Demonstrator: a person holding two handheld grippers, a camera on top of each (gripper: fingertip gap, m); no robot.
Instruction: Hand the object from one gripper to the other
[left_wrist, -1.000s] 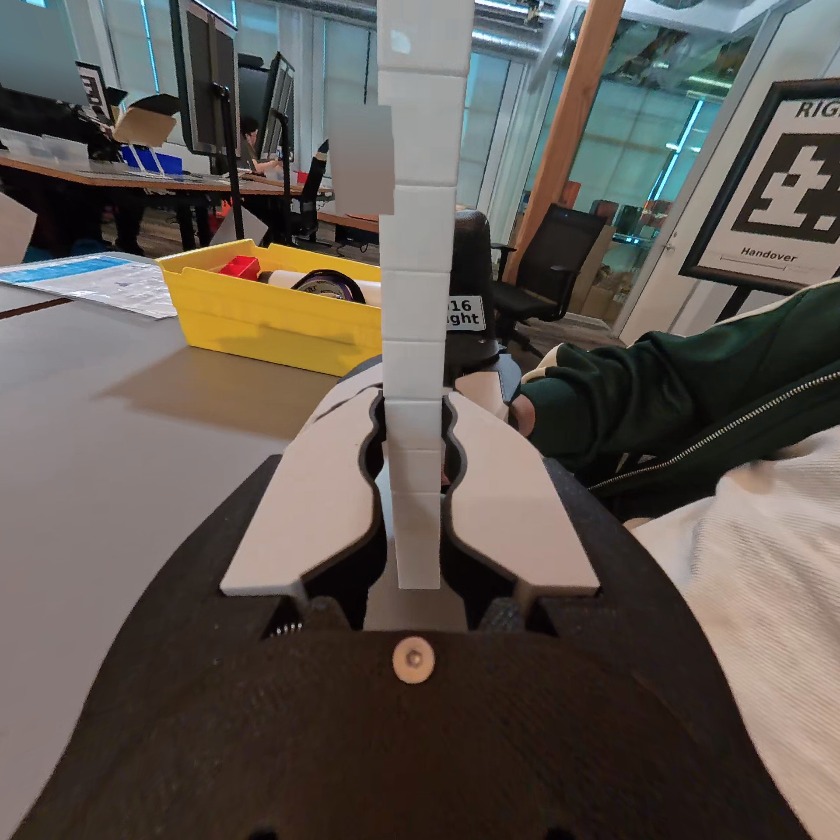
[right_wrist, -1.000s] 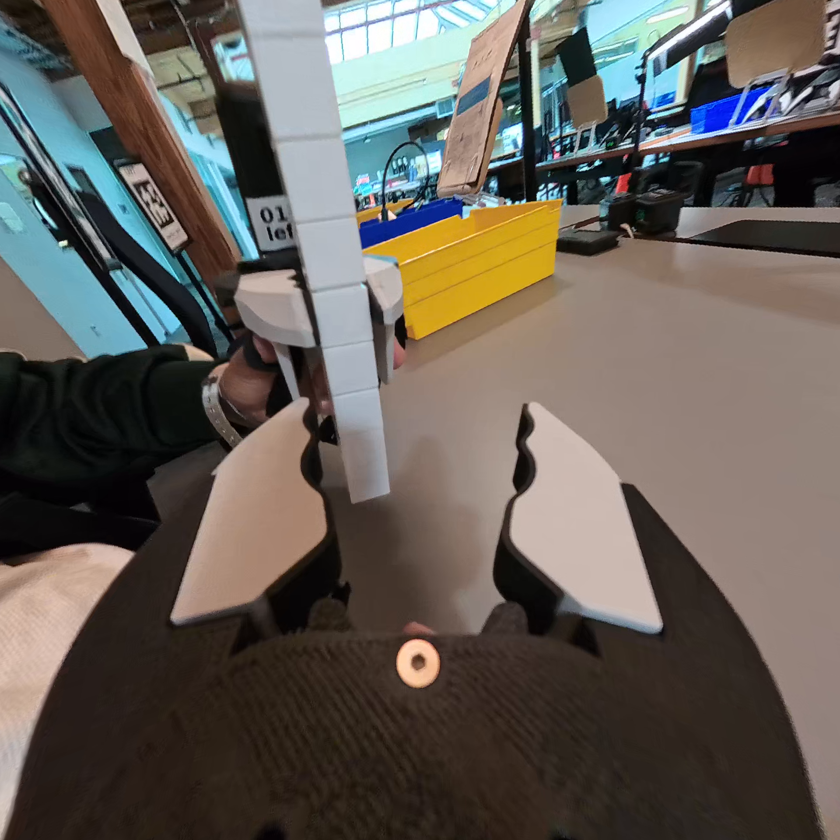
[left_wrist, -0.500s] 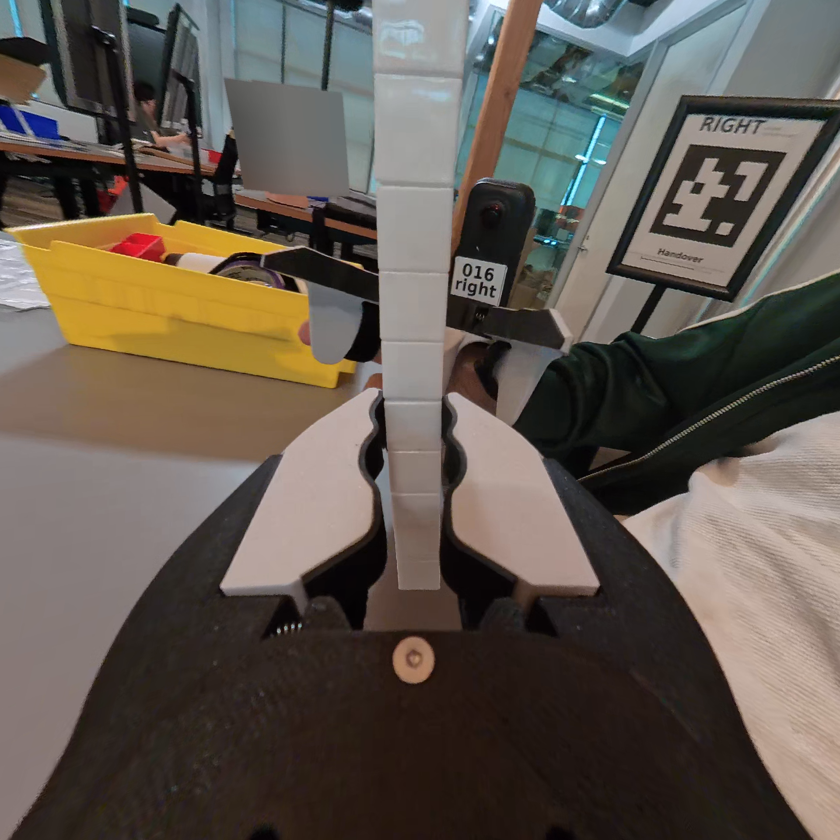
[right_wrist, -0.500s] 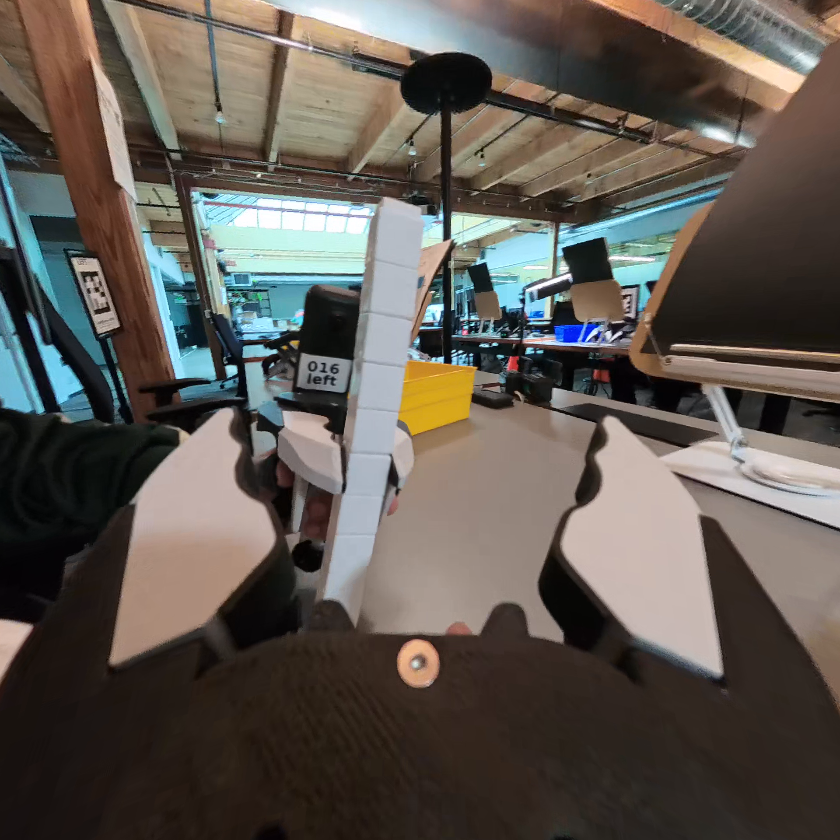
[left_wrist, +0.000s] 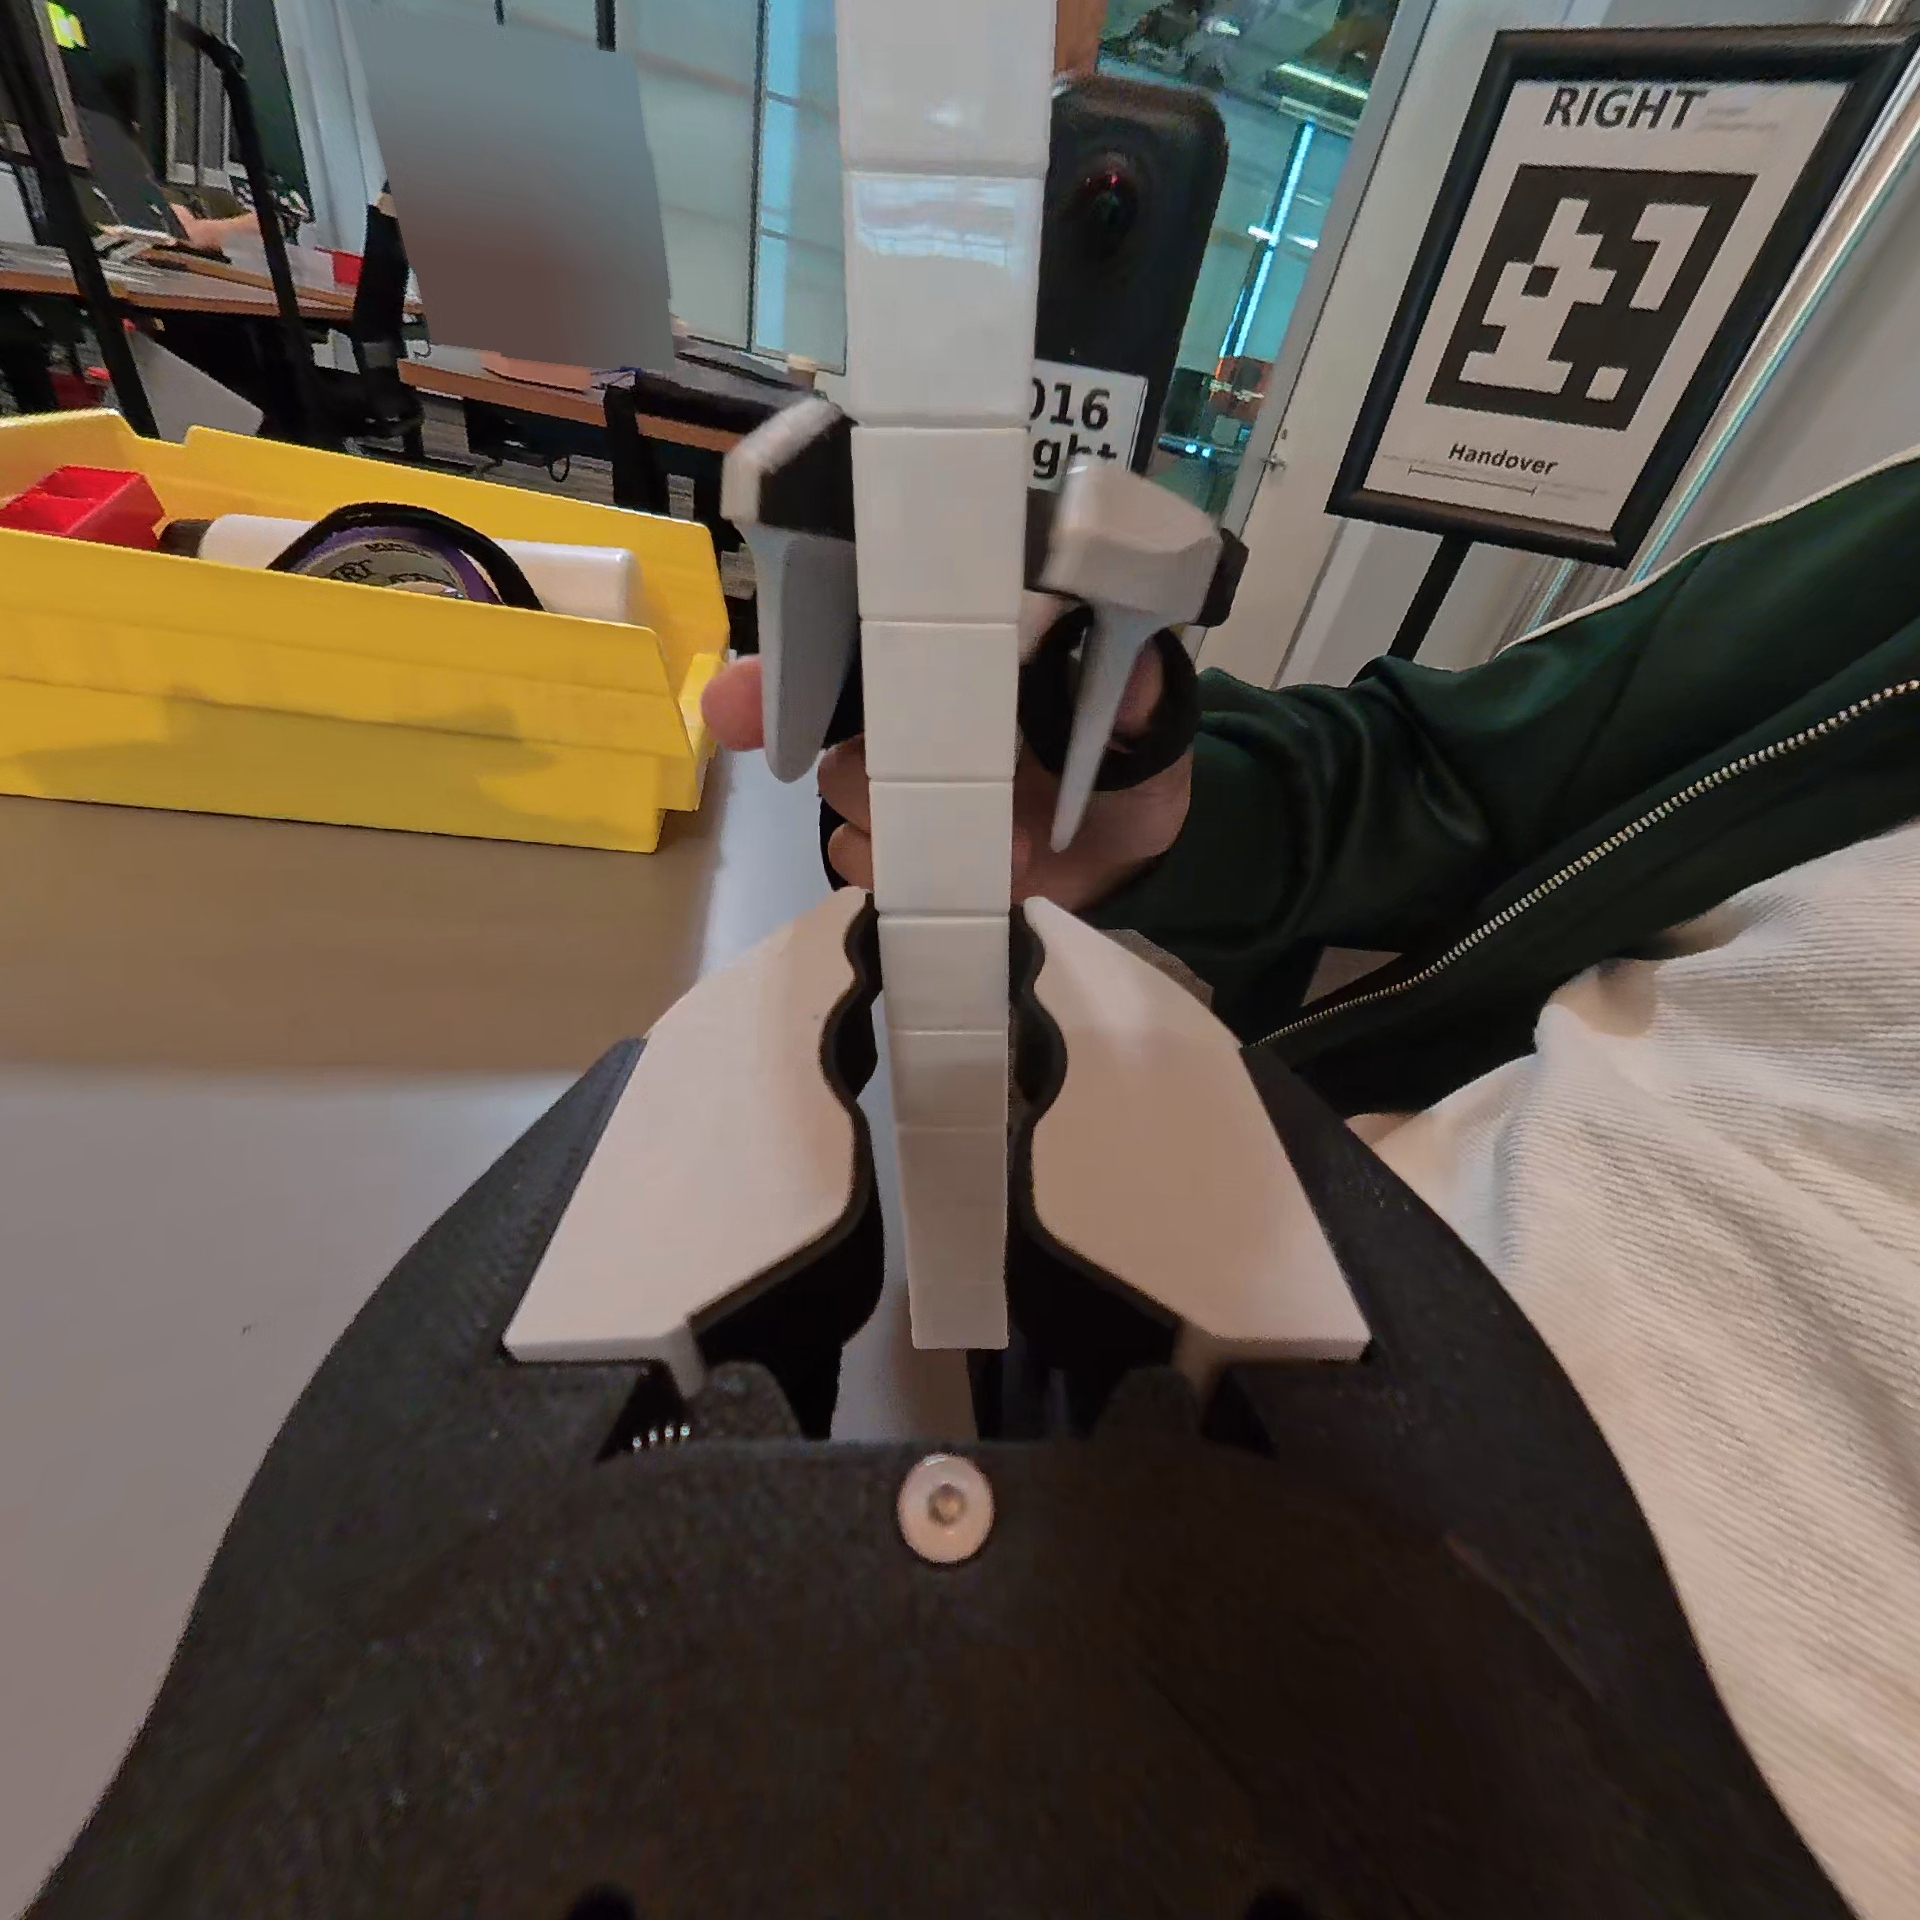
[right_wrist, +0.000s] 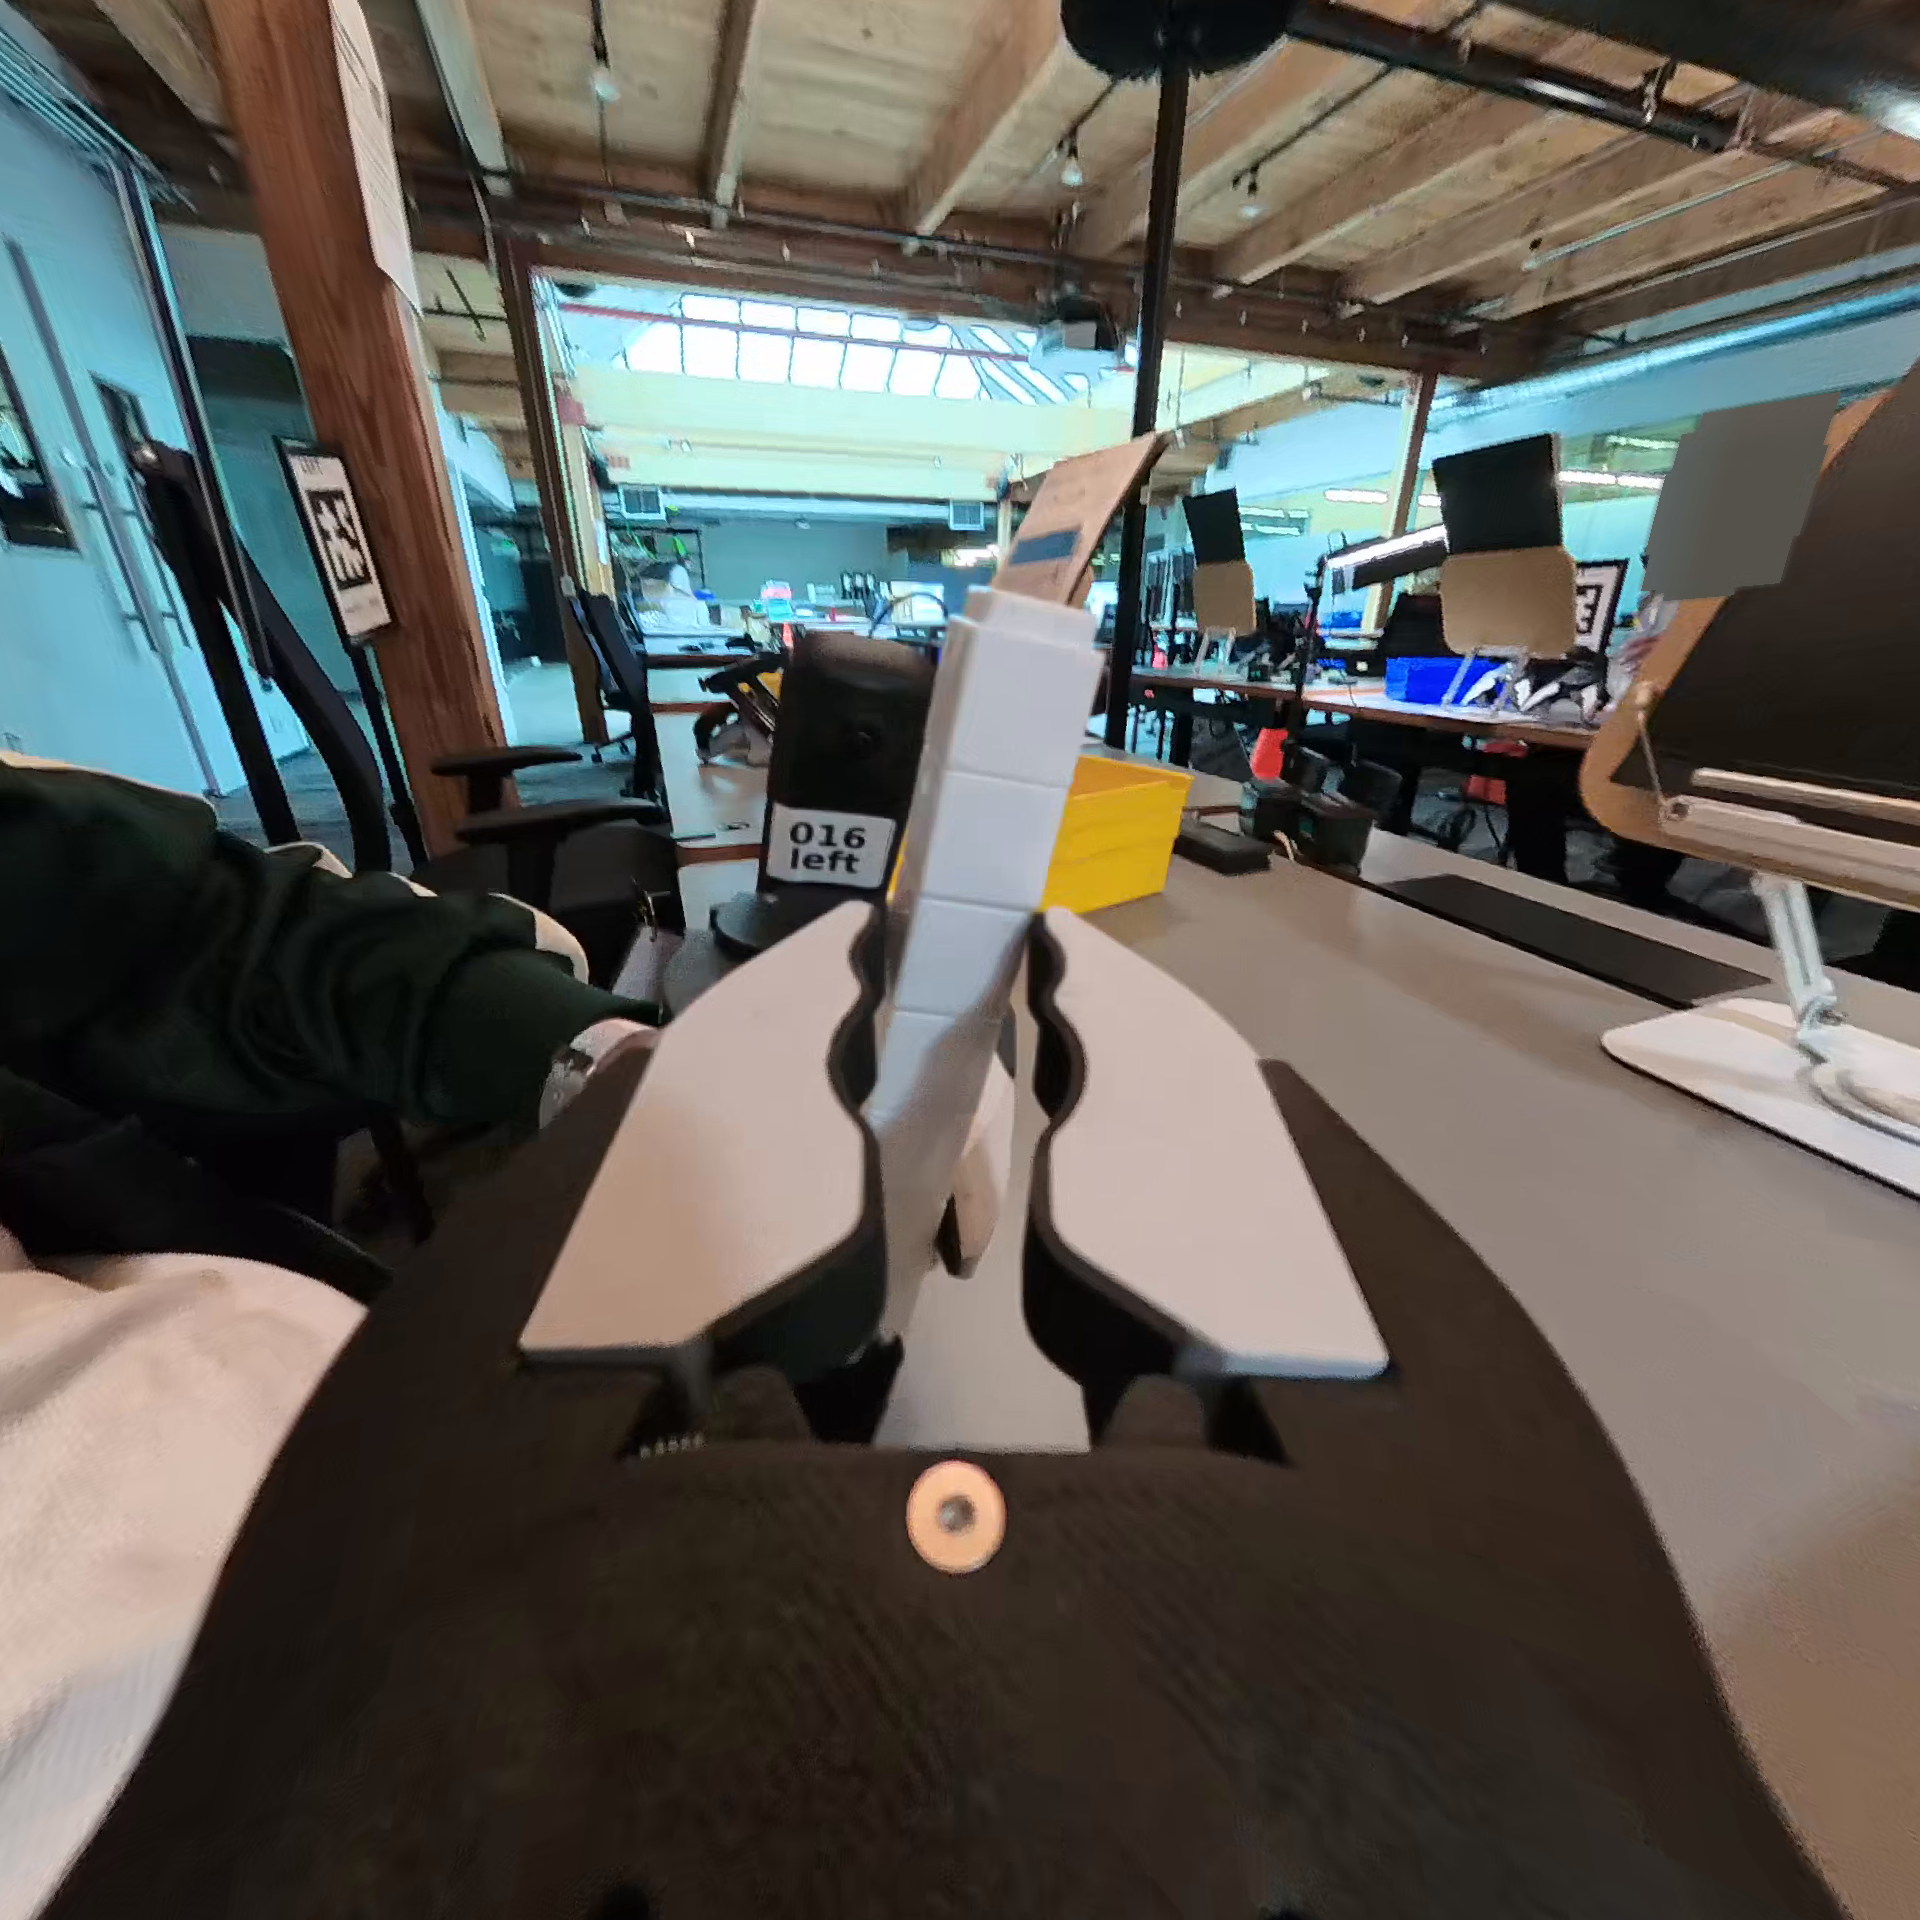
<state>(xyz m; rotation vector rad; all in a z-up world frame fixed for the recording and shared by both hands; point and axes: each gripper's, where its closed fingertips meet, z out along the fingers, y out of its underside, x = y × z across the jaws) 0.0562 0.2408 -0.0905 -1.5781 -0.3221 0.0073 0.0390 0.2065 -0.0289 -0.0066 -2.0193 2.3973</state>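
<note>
— White block stick stood upright in the left gripper, fingers clamped on its lower end. Handover done?

— Halfway, I'd judge. The right gripper had closed around the stick higher up, where half a second earlier it gaped wide. Left's release remained.

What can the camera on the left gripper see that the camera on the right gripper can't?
Only the left wrist view shows the inside of the yellow bin, with a roll of tape and a red box, and the framed sign. Only the right wrist view shows the wooden ceiling, the wooden post and a lamp base. Both show the white block stick, the left gripper shut on it, the right gripper closed around it, and the grey table.
</note>
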